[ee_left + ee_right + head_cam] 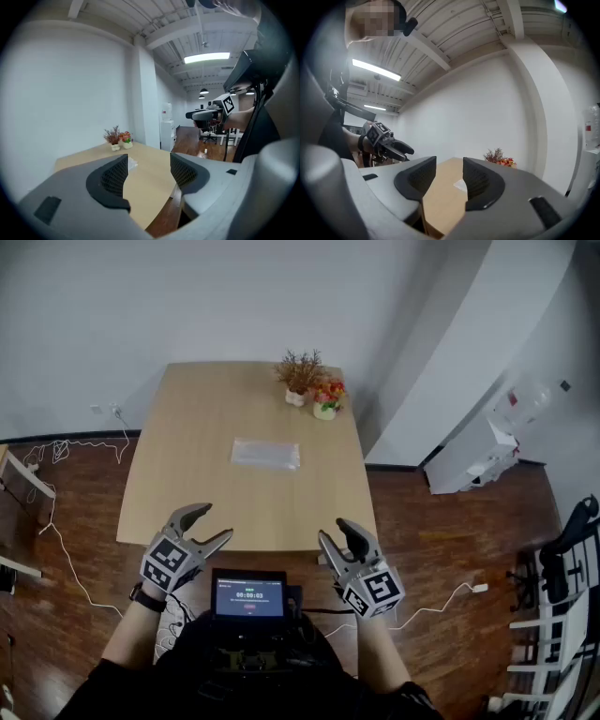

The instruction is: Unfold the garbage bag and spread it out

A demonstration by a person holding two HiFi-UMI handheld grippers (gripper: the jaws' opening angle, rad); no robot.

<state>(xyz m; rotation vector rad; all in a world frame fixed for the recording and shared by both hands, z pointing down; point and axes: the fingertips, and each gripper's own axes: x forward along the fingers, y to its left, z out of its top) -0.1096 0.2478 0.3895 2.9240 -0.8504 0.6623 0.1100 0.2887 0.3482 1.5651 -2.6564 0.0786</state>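
The garbage bag (265, 454) lies folded into a flat, pale rectangle near the middle of the table (187, 427). It is well ahead of both claws and roughly on the line between them. None of its layers looks lifted or opened, so I judge the unfolding has not begun and this is the approach.

My left gripper (214, 523) hangs over the near edge of the table, tipped a little downward. Its jaws are spread wide, and between them I see only tabletop, with a corner of the bag far beyond the tips. My right gripper (335, 531) sits level at the same near edge, to the right of its partner. Its jaws are parted too, somewhat less, and nothing is between them; the bag shows small in the distance through the gap. Neither claw touches the bag or the table.

Beyond the bag, at the far edge, stand a small dried plant (300, 376) and a pot of flowers (327, 399). The handheld screen (248, 594) sits behind and between the claws, close to my body.

Next I would carry both claws forward over the table and bring one down on an edge of the bag to pin it. The other needs to nip only the top fold, which calls for a low, shallow approach because the film lies flush with the wood. I'd also keep short of the pots.
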